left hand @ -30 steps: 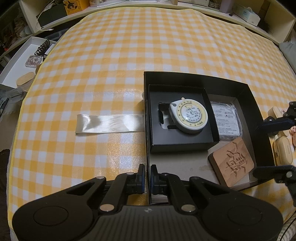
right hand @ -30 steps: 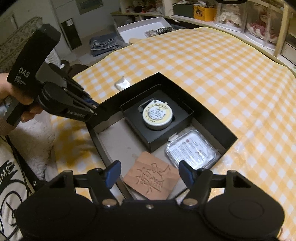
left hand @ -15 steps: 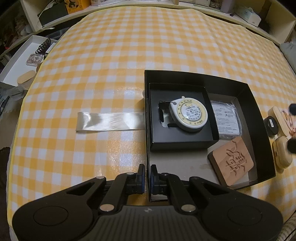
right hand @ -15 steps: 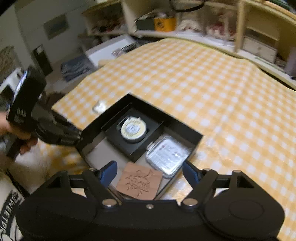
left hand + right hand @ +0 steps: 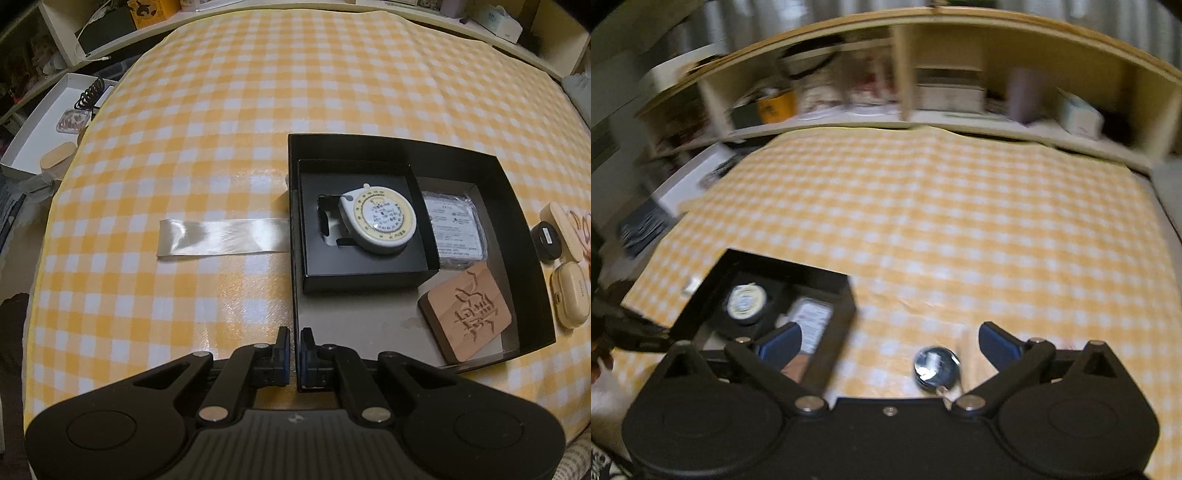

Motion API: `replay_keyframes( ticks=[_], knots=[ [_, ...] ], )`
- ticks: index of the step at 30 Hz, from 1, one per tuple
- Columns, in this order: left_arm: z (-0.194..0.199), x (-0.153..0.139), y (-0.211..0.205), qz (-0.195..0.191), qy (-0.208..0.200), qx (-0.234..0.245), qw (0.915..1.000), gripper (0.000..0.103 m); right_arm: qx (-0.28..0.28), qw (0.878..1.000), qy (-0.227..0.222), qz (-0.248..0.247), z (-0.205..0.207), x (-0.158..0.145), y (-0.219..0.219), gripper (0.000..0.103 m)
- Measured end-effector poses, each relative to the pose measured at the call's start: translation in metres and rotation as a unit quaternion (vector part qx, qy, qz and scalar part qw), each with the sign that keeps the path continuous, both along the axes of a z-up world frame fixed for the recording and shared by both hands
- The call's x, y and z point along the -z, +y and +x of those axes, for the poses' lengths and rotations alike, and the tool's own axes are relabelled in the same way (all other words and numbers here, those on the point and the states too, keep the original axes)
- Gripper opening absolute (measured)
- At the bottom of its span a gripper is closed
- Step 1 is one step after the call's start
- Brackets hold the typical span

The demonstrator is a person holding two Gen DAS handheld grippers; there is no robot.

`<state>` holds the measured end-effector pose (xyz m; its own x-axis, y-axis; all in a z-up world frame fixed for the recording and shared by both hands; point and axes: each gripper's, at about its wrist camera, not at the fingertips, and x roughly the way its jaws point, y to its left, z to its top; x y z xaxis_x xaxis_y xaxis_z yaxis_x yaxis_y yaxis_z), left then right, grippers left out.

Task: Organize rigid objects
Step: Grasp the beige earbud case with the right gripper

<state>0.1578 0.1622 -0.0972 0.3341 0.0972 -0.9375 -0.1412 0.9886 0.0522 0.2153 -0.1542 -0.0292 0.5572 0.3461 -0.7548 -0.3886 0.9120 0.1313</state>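
Black box (image 5: 524, 221) on tabletop (image 5: 221, 147), wall pinched by left tongs (image 5: 294, 349); right tongs (image 5: 890, 341) spread above small round object (image 5: 936, 365), blurred. Risk: tugging tilts box.

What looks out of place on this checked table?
A shiny ribbon strip lies flat on the cloth, running up to the black box's left wall. The carved wooden tile sits crooked in the box, unlike the neatly nested tape measure.
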Motion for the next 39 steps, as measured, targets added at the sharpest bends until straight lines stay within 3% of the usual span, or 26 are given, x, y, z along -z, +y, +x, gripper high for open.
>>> replay_keyframes(
  ticks=[4, 7, 12, 17, 20, 24, 27, 39],
  knots=[
    [0.0, 0.002, -0.001, -0.005, 0.006, 0.002, 1.0, 0.004, 0.04, 0.998, 0.046, -0.01, 0.0, 0.016, -0.015, 0.102],
    [0.0, 0.003, 0.002, -0.011, 0.008, -0.003, 0.9999, 0.004, 0.073, 0.994, 0.077, -0.031, 0.002, 0.032, -0.021, 0.083],
    [0.001, 0.005, 0.004, -0.012, 0.009, -0.003, 0.9999, 0.004, 0.08, 0.987, 0.12, -0.072, 0.009, 0.062, -0.012, 0.072],
    [0.0, 0.006, 0.005, -0.014, 0.009, -0.004, 0.9999, 0.004, 0.067, 0.982, 0.159, -0.08, 0.013, 0.084, -0.001, 0.069],
    [0.001, 0.007, 0.006, -0.014, 0.008, -0.005, 0.9999, 0.004, 0.063, 0.98, 0.166, -0.088, 0.013, 0.088, 0.003, 0.067],
    [0.001, 0.007, 0.006, -0.015, 0.008, -0.005, 0.9998, 0.004, 0.06, 0.977, 0.175, -0.102, 0.016, 0.095, 0.005, 0.055],
    [0.001, 0.007, 0.005, -0.015, 0.008, -0.005, 0.9998, 0.004, 0.054, 0.977, 0.178, -0.106, 0.015, 0.097, 0.006, 0.051],
    [0.0, 0.007, 0.005, -0.014, 0.008, -0.005, 0.9998, 0.004, 0.035, 0.976, 0.177, -0.122, 0.026, 0.109, 0.012, 0.046]
  ],
)
